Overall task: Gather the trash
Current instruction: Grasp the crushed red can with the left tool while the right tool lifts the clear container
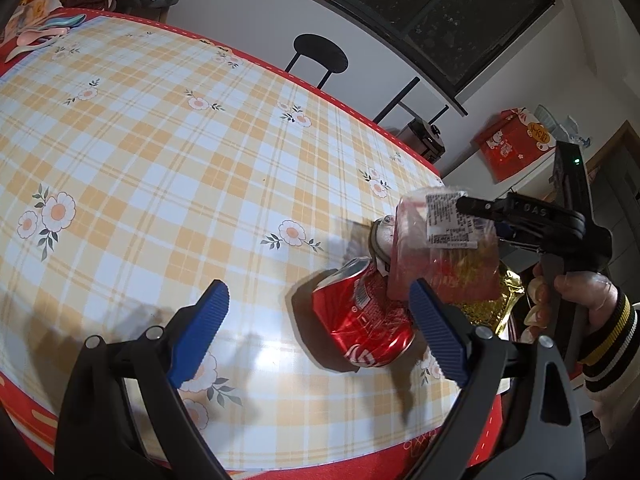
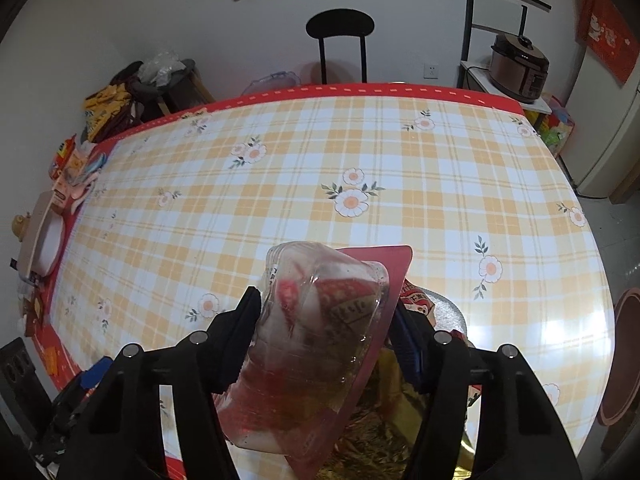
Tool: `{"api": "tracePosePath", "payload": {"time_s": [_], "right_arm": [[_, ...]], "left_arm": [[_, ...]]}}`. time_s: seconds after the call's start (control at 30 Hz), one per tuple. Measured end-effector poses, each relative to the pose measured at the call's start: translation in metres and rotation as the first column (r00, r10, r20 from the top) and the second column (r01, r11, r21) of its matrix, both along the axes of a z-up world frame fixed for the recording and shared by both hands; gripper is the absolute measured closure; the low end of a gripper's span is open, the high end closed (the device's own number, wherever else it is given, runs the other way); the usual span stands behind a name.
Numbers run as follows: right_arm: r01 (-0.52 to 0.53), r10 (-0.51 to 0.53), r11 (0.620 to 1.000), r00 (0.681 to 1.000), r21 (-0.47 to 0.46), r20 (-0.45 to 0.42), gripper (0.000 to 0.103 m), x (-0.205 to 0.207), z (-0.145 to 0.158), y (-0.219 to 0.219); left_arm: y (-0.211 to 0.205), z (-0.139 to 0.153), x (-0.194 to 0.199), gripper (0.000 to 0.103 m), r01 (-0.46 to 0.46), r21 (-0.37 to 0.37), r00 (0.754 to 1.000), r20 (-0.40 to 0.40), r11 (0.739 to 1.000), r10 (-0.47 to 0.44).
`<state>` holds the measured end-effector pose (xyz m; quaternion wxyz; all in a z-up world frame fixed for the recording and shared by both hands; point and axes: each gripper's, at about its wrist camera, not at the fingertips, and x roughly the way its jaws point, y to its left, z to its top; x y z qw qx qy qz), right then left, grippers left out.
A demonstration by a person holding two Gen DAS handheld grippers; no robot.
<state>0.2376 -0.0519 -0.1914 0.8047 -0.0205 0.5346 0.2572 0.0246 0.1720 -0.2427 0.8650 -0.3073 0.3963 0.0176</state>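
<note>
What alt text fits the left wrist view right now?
Open left hand-held gripper hovers beside a crushed red can on a plaid floral tablecloth. Beyond it, the right hand-held gripper holds a clear plastic package.

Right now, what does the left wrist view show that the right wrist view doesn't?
Only the left wrist view shows the crushed red can lying on the table, between the open left tool. Only the right wrist view shows the brown pot on the shelf. Both show the clear plastic package clamped in the right tool, the checked tablecloth and the black chair.
</note>
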Motion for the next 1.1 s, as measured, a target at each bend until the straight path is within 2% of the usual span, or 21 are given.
{"api": "tracePosePath", "payload": {"time_s": [0.4,0.67,0.9,1.0,1.1], "right_arm": [[0.014,-0.022,0.982,0.999,0.189,0.043,0.042,-0.014,0.038,-0.016],[0.090,-0.114,0.957,0.991,0.275,0.074,0.042,-0.023,0.063,-0.065],[0.155,-0.188,0.945,0.978,0.287,0.090,0.042,-0.022,0.072,-0.106],[0.172,-0.205,0.943,0.974,0.285,0.092,0.042,-0.023,0.073,-0.116],[0.184,-0.217,0.941,0.972,0.284,0.090,0.042,-0.023,0.072,-0.122]], "left_arm": [[-0.012,-0.002,0.001,0.013,0.015,-0.007,1.000,-0.022,1.000,-0.016],[-0.029,-0.021,0.013,0.015,0.059,-0.018,0.996,-0.067,0.998,-0.060],[-0.034,-0.057,0.040,0.026,0.088,-0.033,0.986,-0.140,0.996,-0.092],[-0.034,-0.070,0.047,0.035,0.080,-0.067,0.981,-0.171,0.995,-0.090],[-0.034,-0.072,0.049,0.039,0.068,-0.104,0.983,-0.165,0.992,-0.085]]}}
